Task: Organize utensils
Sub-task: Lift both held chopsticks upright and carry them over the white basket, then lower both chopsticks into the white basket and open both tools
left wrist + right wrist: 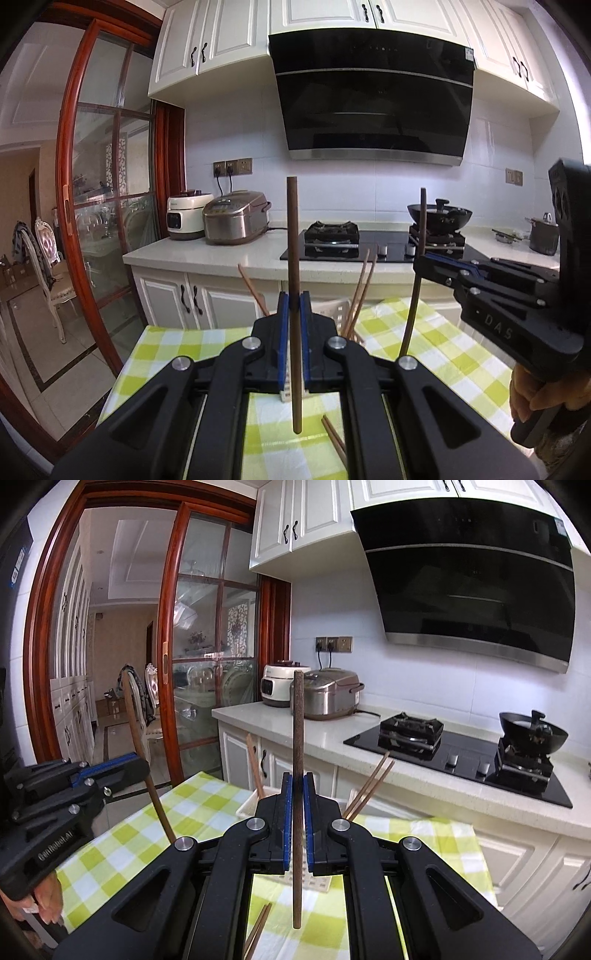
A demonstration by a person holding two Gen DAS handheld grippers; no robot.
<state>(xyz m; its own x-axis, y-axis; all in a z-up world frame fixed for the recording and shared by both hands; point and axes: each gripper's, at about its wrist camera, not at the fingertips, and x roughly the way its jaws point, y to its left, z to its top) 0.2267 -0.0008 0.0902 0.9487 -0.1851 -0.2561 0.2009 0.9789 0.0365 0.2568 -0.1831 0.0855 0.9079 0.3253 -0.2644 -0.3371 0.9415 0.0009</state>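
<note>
Two grippers, left gripper point(294, 295) and right gripper point(297, 775), each clamp a chopstick above the table edge point(122, 373).

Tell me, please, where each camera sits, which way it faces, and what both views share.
Left wrist: on the left gripper, facing the stove; right gripper and a hand show.
Right wrist: on the right gripper, facing the cooker; left gripper shows.
Shared: each gripper pinches one upright chopstick over the checked cloth.

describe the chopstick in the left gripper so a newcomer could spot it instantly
Start at the green-checked tablecloth, then the white holder on it. Just before it, the left gripper pinches a dark chopstick upright. The holder's chopsticks are paler and lean.
</note>
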